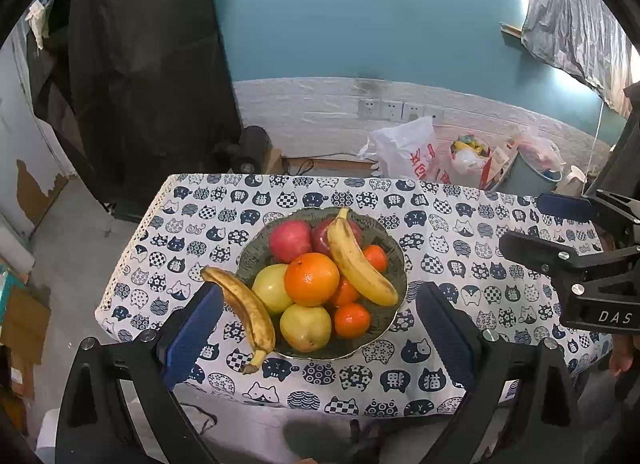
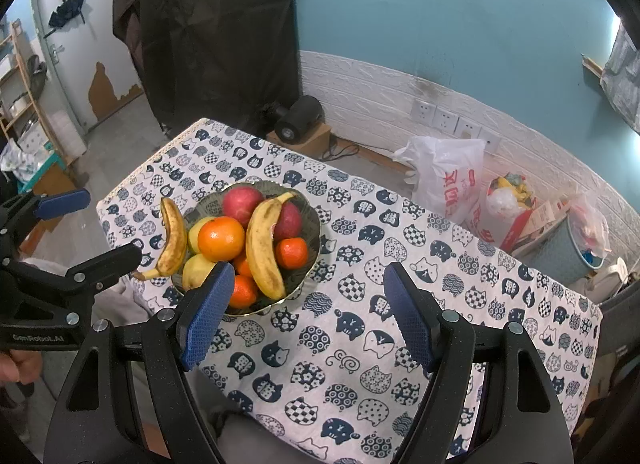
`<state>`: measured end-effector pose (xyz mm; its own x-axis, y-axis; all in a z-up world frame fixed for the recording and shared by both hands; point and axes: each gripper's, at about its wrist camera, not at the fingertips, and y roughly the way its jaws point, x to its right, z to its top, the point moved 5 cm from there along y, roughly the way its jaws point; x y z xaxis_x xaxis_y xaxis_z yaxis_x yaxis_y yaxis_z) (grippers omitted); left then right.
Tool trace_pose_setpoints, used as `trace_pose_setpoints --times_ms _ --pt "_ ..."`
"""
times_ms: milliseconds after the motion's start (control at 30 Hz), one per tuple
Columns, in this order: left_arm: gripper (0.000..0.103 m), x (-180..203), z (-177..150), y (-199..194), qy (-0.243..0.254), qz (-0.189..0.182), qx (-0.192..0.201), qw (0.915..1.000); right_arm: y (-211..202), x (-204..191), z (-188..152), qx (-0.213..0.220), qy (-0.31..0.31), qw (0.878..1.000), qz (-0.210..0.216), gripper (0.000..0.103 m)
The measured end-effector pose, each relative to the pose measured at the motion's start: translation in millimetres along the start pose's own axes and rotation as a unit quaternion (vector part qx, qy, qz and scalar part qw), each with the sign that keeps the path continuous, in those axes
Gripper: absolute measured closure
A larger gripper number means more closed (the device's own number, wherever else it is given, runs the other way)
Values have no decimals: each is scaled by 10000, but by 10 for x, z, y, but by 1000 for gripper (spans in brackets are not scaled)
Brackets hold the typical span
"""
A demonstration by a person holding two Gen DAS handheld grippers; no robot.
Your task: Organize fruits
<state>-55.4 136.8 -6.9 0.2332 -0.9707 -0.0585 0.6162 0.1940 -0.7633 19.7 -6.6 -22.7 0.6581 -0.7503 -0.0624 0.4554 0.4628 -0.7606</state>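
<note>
A dark green bowl (image 1: 256,250) (image 2: 312,220) on the cat-print tablecloth holds two red apples (image 1: 290,240), a large orange (image 1: 312,278), yellow-green pears (image 1: 306,326), small tangerines (image 1: 352,320) and a banana (image 1: 360,264) (image 2: 262,248). A second, browner banana (image 1: 244,312) (image 2: 173,238) leans on the bowl's left rim with its stem on the cloth. My left gripper (image 1: 320,328) is open, above the table's near edge with the bowl between its fingers. My right gripper (image 2: 308,310) is open and empty, to the right of the bowl above the cloth.
The table (image 1: 460,224) (image 2: 440,304) stands near a blue and white wall. Plastic bags (image 1: 408,152) (image 2: 448,176) and a bin (image 2: 560,252) sit on the floor behind it. A black speaker (image 2: 298,118) lies at the back left.
</note>
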Motion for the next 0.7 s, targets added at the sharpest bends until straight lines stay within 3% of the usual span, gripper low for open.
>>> trace_pose_setpoints --times_ms 700 --pt "5 -2 6 12 12 21 -36 10000 2 -4 2 -7 -6 10000 -3 27"
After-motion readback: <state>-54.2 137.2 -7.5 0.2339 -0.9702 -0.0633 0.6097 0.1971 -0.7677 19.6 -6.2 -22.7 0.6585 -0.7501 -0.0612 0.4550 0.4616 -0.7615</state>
